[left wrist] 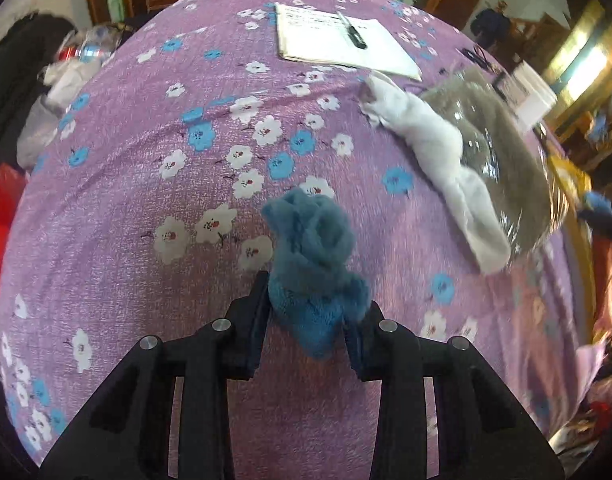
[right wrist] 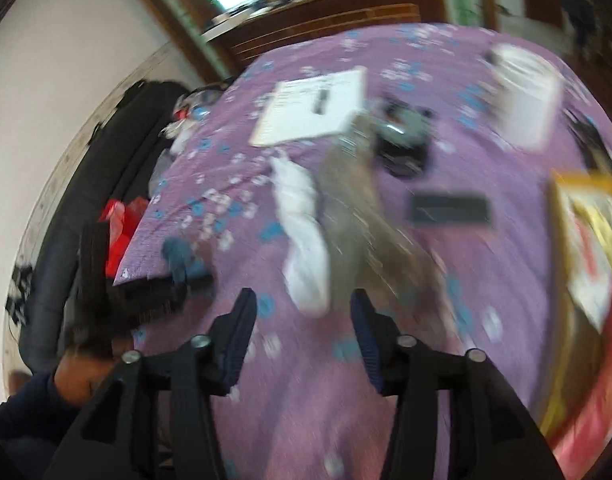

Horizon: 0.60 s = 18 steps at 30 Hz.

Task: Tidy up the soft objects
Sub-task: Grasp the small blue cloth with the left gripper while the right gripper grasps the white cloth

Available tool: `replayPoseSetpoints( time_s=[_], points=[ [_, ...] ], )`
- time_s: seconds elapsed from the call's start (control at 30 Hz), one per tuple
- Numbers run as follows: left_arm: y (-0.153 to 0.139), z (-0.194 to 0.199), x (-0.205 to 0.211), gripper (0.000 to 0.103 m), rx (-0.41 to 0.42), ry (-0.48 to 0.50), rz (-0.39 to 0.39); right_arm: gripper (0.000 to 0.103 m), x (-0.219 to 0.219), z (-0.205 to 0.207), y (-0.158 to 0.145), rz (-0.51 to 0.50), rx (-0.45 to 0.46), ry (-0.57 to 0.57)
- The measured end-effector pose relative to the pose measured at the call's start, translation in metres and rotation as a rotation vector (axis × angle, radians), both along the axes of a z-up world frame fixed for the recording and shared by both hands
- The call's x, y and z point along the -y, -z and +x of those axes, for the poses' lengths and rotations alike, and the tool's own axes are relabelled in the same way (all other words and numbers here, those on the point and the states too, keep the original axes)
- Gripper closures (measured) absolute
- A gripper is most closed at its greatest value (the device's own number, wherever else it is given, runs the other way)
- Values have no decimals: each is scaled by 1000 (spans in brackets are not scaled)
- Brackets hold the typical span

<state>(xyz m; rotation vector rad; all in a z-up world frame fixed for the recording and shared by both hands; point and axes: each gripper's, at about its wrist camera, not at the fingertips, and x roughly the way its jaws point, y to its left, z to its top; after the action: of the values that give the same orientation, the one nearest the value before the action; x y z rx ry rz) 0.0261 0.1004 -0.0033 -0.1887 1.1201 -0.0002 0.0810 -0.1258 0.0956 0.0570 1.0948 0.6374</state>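
The left gripper (left wrist: 311,300) pinches a blue soft cloth (left wrist: 311,264), bunched upright between its jaws over the purple floral cover (left wrist: 146,152); both pads press into the lower part of the bundle. The right gripper (right wrist: 302,316) stands spread with nothing between its jaws; its view is heavily blurred.

Key relation: a white sock (left wrist: 429,148) lies ahead and to the right of the left gripper, well apart from it, with its long axis running diagonally from far-left to near-right. In the right wrist view the same sock's near end sits just ahead of the open jaws, so the right hand is judged the nearer one for a grasp.

A clear plastic bag holding grey fabric (left wrist: 501,152) lies touching the sock along its right side, possibly overlapping its near end. Judgement: a grasp on the sock may snag the bag's film.

Other items: an open notebook (left wrist: 341,44) with a pen (left wrist: 351,32) at the far side, and a dark flat object (right wrist: 449,208) to the right; none block the approach.
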Motion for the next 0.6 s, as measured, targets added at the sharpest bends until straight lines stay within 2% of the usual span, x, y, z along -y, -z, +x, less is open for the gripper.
replayPoseSetpoints(
  time_s=[0.07, 0.17, 0.27, 0.43, 0.53, 0.6],
  points=[
    [1, 0, 0, 70, 1, -2, 3, 53, -24, 17, 6, -11, -9, -44],
    [1, 3, -1, 70, -5, -2, -6, 53, -56, 42, 24, -78, -23, -61],
    [3, 9, -3, 70, -2, -3, -11, 53, -76, 59, 42, -157, -29, -63],
    [4, 11, -2, 70, 11, 2, 11, 52, -88, 75, 66, -226, -27, -53],
    [4, 12, -2, 70, 21, -3, 10, 66, -88, 73, 66, -238, -24, -60],
    [4, 12, -1, 70, 27, -1, 17, 67, -85, 63, 58, -203, -21, -79]
  ],
)
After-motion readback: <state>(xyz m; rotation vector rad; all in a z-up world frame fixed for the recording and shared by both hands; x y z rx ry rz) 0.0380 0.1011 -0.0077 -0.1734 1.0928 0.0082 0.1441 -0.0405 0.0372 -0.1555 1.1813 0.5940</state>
